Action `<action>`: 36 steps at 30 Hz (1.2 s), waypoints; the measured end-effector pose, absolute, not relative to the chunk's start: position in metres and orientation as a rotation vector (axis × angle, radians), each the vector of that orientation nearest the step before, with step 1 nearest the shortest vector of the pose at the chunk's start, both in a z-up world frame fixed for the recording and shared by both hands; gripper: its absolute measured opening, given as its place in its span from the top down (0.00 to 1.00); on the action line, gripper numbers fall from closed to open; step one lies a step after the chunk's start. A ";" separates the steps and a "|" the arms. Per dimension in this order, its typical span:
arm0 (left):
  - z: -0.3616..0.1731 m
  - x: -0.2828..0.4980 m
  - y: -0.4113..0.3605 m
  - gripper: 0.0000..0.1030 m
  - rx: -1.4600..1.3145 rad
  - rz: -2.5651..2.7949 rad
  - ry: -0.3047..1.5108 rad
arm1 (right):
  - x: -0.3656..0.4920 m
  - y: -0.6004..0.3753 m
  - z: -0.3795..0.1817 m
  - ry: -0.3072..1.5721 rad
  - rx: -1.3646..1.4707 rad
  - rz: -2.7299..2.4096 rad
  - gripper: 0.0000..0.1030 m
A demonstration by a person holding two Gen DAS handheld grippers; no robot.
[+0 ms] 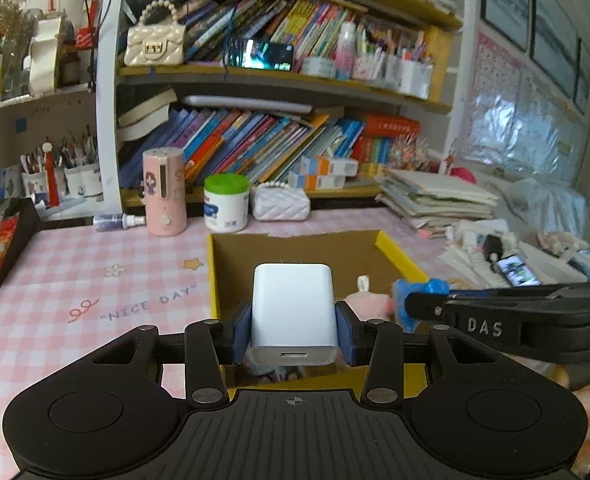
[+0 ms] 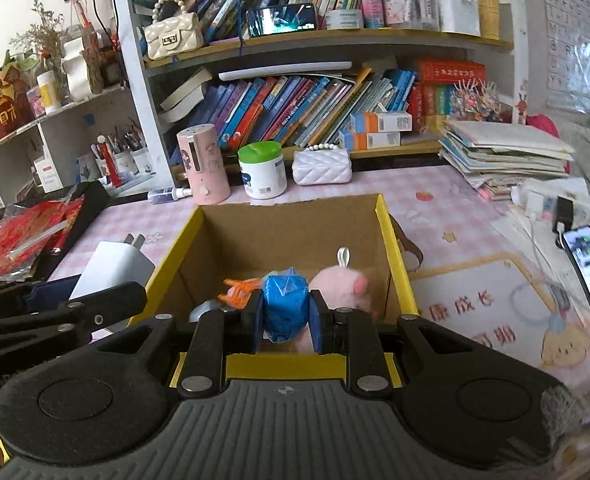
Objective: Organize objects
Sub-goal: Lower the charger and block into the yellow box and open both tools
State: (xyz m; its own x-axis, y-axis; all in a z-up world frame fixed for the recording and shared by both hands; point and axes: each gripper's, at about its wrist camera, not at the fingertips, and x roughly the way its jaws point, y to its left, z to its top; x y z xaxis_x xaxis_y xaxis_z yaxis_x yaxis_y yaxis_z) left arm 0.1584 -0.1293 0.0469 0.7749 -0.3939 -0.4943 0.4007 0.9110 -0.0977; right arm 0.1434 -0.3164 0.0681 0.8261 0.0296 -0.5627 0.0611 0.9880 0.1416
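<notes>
My left gripper (image 1: pixel 293 332) is shut on a white USB charger (image 1: pixel 293 312), held above the near edge of a yellow-rimmed cardboard box (image 1: pixel 399 256). The same charger (image 2: pixel 113 270) shows at the left of the right wrist view, prongs pointing up. My right gripper (image 2: pixel 286 322) is shut on a blue plastic-wrapped item (image 2: pixel 286 306) over the box (image 2: pixel 391 240); that blue item (image 1: pixel 419 292) also shows at the right of the left wrist view. Inside the box lie a pink plush toy (image 2: pixel 343 286) and an orange item (image 2: pixel 241 290).
Behind the box stand a pink cylinder (image 1: pixel 165 192), a green-lidded white jar (image 1: pixel 227 202), a white quilted purse (image 1: pixel 281 202) and a small spray bottle (image 1: pixel 119 222). A black tray with red packets (image 2: pixel 23 240) sits left. Stacked papers (image 2: pixel 503 152) and a phone (image 2: pixel 587 266) lie right. Bookshelves fill the back.
</notes>
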 end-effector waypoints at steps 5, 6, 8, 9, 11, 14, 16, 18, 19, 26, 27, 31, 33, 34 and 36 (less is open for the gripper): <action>0.030 0.181 -0.144 0.60 0.056 -0.398 0.580 | 0.171 -0.325 0.058 0.617 0.140 0.002 0.80; 0.027 0.184 -0.146 0.60 0.063 -0.394 0.587 | 0.178 -0.327 0.056 0.620 0.133 0.008 0.80; 0.021 0.190 -0.152 0.60 0.083 -0.387 0.601 | 0.190 -0.328 0.053 0.630 0.121 0.021 0.80; 0.017 0.193 -0.155 0.60 0.099 -0.384 0.609 | 0.194 -0.329 0.051 0.636 0.118 0.027 0.80; 0.013 0.197 -0.160 0.60 0.121 -0.378 0.619 | 0.206 -0.330 0.046 0.655 0.109 0.042 0.80; 0.007 0.204 -0.165 0.60 0.145 -0.372 0.637 | 0.222 -0.329 0.040 0.677 0.084 0.070 0.80; 0.004 0.208 -0.168 0.60 0.159 -0.369 0.650 | 0.232 -0.327 0.036 0.693 0.071 0.088 0.80; 0.000 0.211 -0.170 0.59 0.169 -0.366 0.663 | 0.242 -0.324 0.032 0.709 0.053 0.107 0.80; -0.002 0.213 -0.171 0.59 0.172 -0.368 0.672 | 0.247 -0.323 0.031 0.715 0.044 0.116 0.80; -0.008 0.216 -0.176 0.59 0.199 -0.375 0.693 | 0.275 -0.314 0.021 0.778 -0.015 0.175 0.80; -0.007 0.216 -0.177 0.58 0.211 -0.374 0.687 | 0.278 -0.313 0.020 0.786 -0.022 0.181 0.80; -0.002 0.213 -0.183 0.56 0.254 -0.368 0.636 | 0.287 -0.308 0.017 0.813 -0.052 0.208 0.80; 0.000 0.211 -0.185 0.53 0.269 -0.364 0.615 | 0.291 -0.306 0.015 0.822 -0.061 0.218 0.80; 0.001 0.211 -0.185 0.49 0.272 -0.363 0.609 | 0.292 -0.306 0.015 0.826 -0.065 0.222 0.80; 0.001 0.211 -0.185 0.49 0.273 -0.355 0.605 | 0.295 -0.305 0.013 0.835 -0.073 0.227 0.80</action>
State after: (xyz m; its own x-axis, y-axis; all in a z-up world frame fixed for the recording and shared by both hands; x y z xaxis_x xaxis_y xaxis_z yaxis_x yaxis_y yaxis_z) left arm 0.2106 -0.1854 0.0011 0.7655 -0.2440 -0.5953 0.4012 0.9044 0.1452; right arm 0.2955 -0.3052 0.0134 0.6485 0.1707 -0.7418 -0.2283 0.9733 0.0244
